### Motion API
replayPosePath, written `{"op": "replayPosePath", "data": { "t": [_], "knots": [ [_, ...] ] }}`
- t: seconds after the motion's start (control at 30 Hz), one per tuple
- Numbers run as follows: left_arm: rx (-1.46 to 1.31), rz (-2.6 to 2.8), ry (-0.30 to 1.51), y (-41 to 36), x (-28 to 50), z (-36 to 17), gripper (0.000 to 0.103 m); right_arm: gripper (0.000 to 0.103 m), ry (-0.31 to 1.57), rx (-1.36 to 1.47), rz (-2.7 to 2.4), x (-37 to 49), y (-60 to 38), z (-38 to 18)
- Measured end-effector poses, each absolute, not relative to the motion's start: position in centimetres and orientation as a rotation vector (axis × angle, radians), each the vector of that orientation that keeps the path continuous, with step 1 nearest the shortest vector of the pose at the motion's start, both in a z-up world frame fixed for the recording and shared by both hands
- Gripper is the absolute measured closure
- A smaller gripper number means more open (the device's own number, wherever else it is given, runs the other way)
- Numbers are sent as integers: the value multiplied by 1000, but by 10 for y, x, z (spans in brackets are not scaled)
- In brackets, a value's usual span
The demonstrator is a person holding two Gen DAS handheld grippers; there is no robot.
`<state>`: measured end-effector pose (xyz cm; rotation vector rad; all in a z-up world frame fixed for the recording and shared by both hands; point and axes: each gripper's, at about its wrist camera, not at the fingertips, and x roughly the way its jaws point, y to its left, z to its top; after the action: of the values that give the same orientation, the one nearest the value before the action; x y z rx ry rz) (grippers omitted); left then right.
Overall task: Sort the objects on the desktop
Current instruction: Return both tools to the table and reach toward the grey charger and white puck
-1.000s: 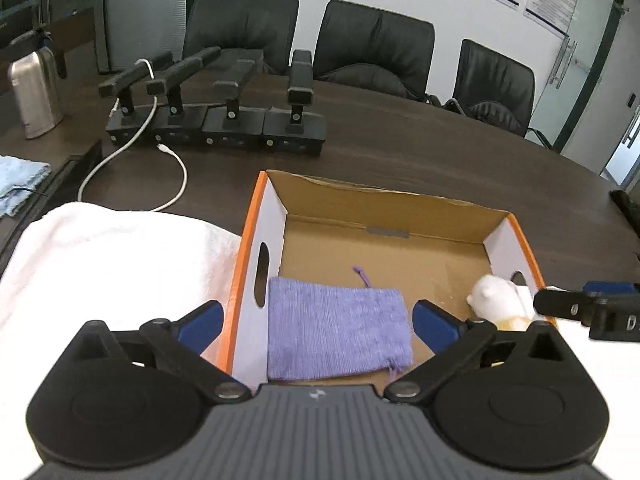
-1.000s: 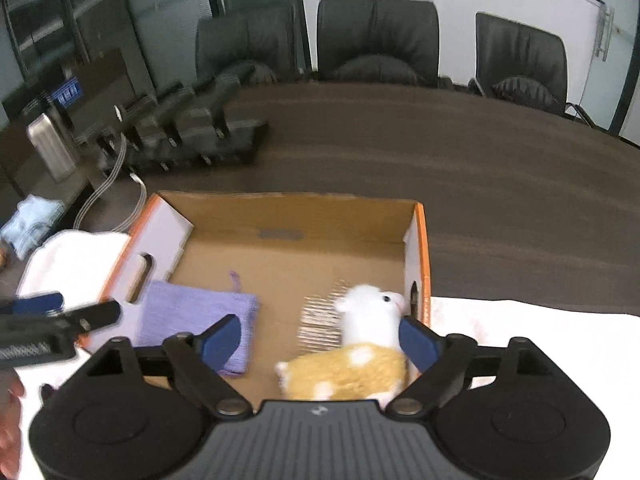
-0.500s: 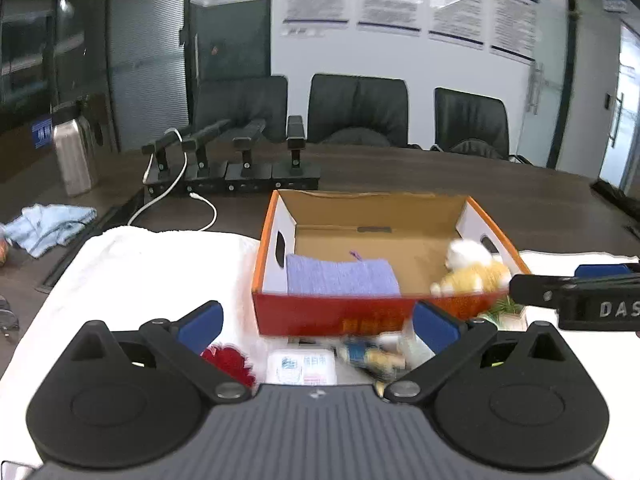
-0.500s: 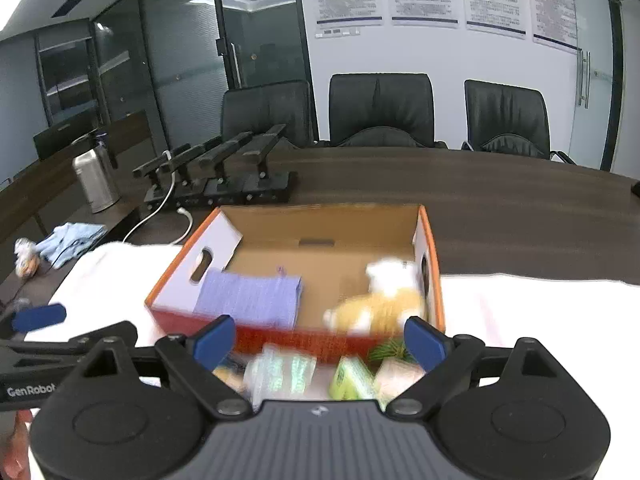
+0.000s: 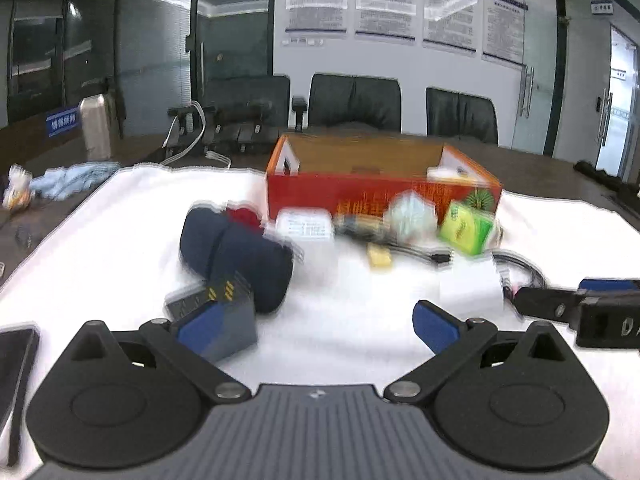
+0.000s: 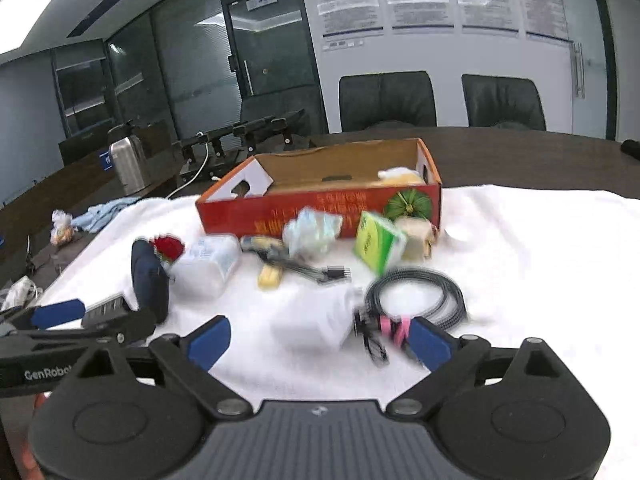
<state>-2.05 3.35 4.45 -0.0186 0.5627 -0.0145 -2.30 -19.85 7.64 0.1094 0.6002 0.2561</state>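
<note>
An open orange cardboard box [image 5: 380,196] [image 6: 320,208] stands at the far side of a white towel [image 5: 120,240] [image 6: 540,260]; a plush toy [image 6: 400,174] peeks over its rim. Loose items lie in front of it: a dark blue pouch [image 5: 240,256] [image 6: 148,280], a grey box [image 5: 216,320], a green packet [image 5: 464,228] [image 6: 376,244], a white tissue pack [image 5: 306,226] [image 6: 208,260], a coiled cable [image 6: 416,296] and a white block [image 5: 470,284] [image 6: 312,320]. My left gripper [image 5: 316,324] is open and empty, near the grey box. My right gripper [image 6: 320,340] is open and empty, over the white block.
Dark conference table [image 6: 520,156] with office chairs [image 5: 356,100] behind. A steel flask [image 5: 96,128] [image 6: 128,164], microphone stands [image 5: 224,120] and a blue cloth [image 5: 72,180] are at the far left. A black phone [image 5: 16,356] lies at the left edge.
Both grippers have pulled back and down from over the box to low above the towel. The loose items in front of the box have come into view. Both stay open.
</note>
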Motion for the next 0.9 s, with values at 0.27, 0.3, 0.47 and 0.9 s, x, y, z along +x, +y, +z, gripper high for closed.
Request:
{"op": "replayPosePath", "data": {
  "t": [0.27,0.3,0.47,0.9],
  "knots": [
    [-51,-12,636,47,-69,5,0,6,619,121,241,-70,-208,43],
    [-51,-9,642,50,-72,4,0,6,621,111,246,-75,-208,40],
    [-39,15,627,63,-73,7,0,6,632,95,281,-86,-203,34],
    [-85,-122,590,137,9,30,13,14,641,-79,589,-46,-103,26]
  ]
}}
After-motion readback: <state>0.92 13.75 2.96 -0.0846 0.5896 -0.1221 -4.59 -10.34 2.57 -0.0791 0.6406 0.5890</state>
